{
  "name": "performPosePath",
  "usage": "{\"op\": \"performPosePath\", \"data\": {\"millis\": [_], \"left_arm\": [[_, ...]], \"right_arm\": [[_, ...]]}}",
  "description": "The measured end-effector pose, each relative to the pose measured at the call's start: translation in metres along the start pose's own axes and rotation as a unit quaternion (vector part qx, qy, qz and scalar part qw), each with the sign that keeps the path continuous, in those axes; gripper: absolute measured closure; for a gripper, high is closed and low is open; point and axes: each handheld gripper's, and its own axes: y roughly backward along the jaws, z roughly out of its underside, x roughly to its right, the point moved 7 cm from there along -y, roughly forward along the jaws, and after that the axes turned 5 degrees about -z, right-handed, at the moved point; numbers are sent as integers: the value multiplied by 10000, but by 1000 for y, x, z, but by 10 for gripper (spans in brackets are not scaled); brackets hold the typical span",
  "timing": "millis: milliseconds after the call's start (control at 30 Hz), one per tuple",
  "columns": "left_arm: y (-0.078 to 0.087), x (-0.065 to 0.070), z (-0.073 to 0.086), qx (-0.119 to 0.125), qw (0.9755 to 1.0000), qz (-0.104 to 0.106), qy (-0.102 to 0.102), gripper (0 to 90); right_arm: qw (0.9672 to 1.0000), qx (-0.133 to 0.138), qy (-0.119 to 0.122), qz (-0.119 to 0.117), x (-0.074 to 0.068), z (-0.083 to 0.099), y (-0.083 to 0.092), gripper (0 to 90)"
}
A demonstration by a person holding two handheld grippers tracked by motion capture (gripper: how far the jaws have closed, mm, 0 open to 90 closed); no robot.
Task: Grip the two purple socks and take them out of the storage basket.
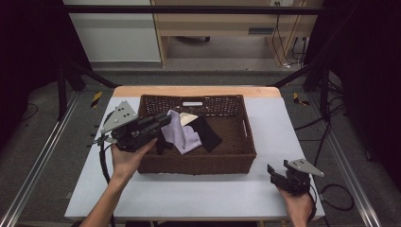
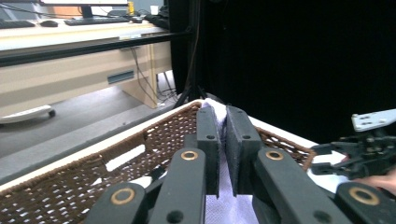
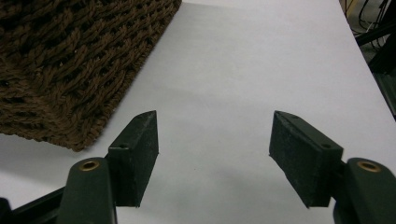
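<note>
A brown wicker basket (image 1: 239,156) stands in the middle of the white table. In it lie a lavender cloth (image 1: 185,135), a black cloth (image 1: 208,135) and a cream piece (image 1: 189,118). My left gripper (image 1: 165,120) reaches over the basket's left rim, lying almost level. Its jaws are shut on a fold of the lavender cloth (image 2: 223,168), which shows between the pads of the left gripper (image 2: 223,119). My right gripper (image 1: 278,166) rests at the table's front right, beside the basket's corner. In its own view the right gripper (image 3: 215,135) stands open over bare table with nothing between the jaws.
The basket's woven wall (image 3: 70,60) lies close on the left of the right gripper. Its far rim (image 2: 140,135) runs ahead of the left gripper. Metal frame rails (image 1: 42,156) flank the table, and cables (image 1: 338,194) trail at the right edge.
</note>
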Motion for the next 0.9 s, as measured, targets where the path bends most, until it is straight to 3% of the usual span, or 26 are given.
{"op": "performPosePath", "data": {"millis": [267,467,900], "left_arm": [[26,6,-8,242,9997,68,-43,837],[37,14,-6,248,9995,173,-102,836],[55,38,28,70,9989,443,-147,835]], "right_arm": [[10000,-7,15,10,0,0,0,332],[10000,-7,11,10,0,0,1,334],[10000,12,45,36,1,1,2,329]]}}
